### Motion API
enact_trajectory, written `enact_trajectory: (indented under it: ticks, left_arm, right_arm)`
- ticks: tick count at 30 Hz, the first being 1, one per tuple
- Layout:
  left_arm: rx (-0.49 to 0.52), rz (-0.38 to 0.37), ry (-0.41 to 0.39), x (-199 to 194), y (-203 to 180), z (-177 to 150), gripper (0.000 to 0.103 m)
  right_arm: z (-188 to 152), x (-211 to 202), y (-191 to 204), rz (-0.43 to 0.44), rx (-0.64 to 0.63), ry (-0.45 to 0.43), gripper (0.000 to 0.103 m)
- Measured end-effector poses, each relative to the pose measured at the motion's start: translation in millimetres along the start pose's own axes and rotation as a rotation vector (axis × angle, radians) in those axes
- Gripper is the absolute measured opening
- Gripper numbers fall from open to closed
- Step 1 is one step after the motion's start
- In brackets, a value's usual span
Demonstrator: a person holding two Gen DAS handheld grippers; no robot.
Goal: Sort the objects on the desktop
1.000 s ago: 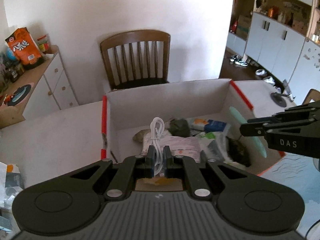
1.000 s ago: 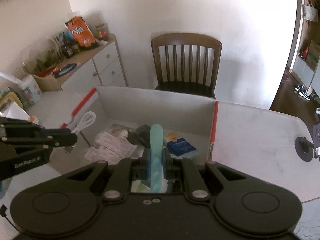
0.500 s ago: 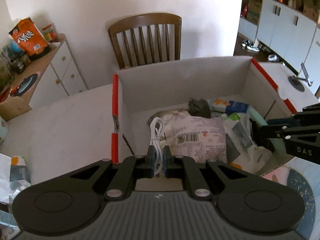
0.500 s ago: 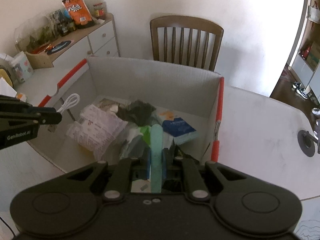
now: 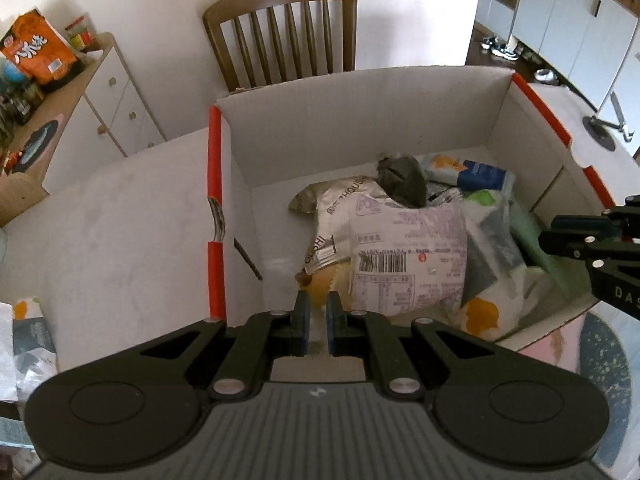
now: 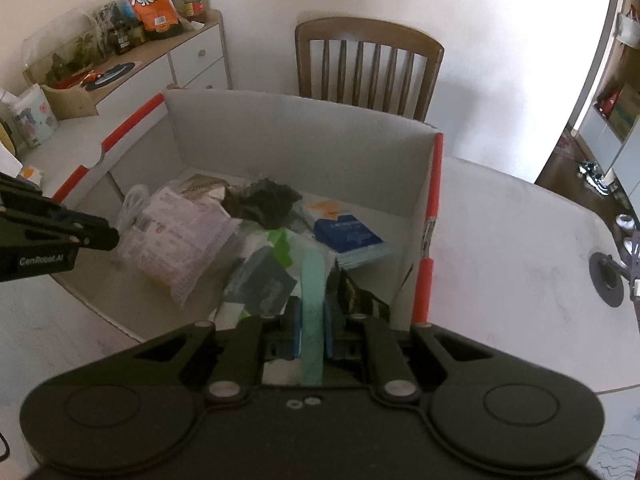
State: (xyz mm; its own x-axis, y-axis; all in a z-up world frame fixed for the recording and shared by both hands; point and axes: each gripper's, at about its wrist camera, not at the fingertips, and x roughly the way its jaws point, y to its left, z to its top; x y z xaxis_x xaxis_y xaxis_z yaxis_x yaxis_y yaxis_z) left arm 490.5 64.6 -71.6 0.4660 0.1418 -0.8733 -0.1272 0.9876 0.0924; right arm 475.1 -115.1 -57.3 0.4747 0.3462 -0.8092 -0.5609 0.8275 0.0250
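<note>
White table (image 6: 500, 240), wooden chair (image 5: 280, 28) behind it. A big open cardboard box (image 6: 300, 128) with red-taped edges sits on the table. It is already part full: a printed bag (image 5: 408, 248), a blue pack (image 6: 348, 232), dark crumpled stuff and other wrappers.

Both grippers point steeply down over the near edge of the box, left gripper (image 5: 316, 320) at its left side, right gripper (image 6: 312, 332) at its right side.

The right gripper is pinching a teal strip (image 6: 312, 280). The strip's long axis runs straight out along the fingers, and its free end is over the wrappers near the blue pack. So the drop spot lies directly below and ahead, and no sideways reach looks needed. This hand seems nearer to letting go.

The left gripper's pads are pressed together on a thin pale sliver. That is probably the white cable (image 6: 134, 200), but the left view is washed out there. The right view shows the cable loop just past that gripper's tip, beside the printed bag and inside the box's left wall.

Step judged: placing both items into the box. Risk: the strip's tip could catch on the wrappers.
</note>
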Motion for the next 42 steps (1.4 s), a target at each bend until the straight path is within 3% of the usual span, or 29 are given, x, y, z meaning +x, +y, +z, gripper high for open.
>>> enact_trajectory:
  ticks: [9,21,39,40,42]
  left_arm:
    - [-0.036,-0.025,0.014,-2.3,2.7,-6.4,0.008]
    - [-0.045,-0.033,-0.029,-25.4,4.8,-14.4,0.010]
    - [-0.056,-0.044,-0.108,-61.7,-3.0,-33.9,0.010]
    - [-0.057,-0.046,-0.110,-63.2,-3.4,-34.5,0.015]
    - [-0.062,-0.056,-0.115,-66.0,-3.7,-36.0,0.040]
  right_arm:
    - [-2.0,-6.7,-2.3,0.012,-0.004,-0.011,0.022]
    - [-2.2,-25.5,0.7,0.045,0.008,-0.022,0.029]
    - [-11.6,-63.5,11.7,0.066,0.001,-0.073,0.054]
    - [-12.3,-65.2,11.4,0.062,0.002,-0.074,0.055]
    - [-14.0,-69.3,11.4,0.052,0.000,-0.082,0.056]
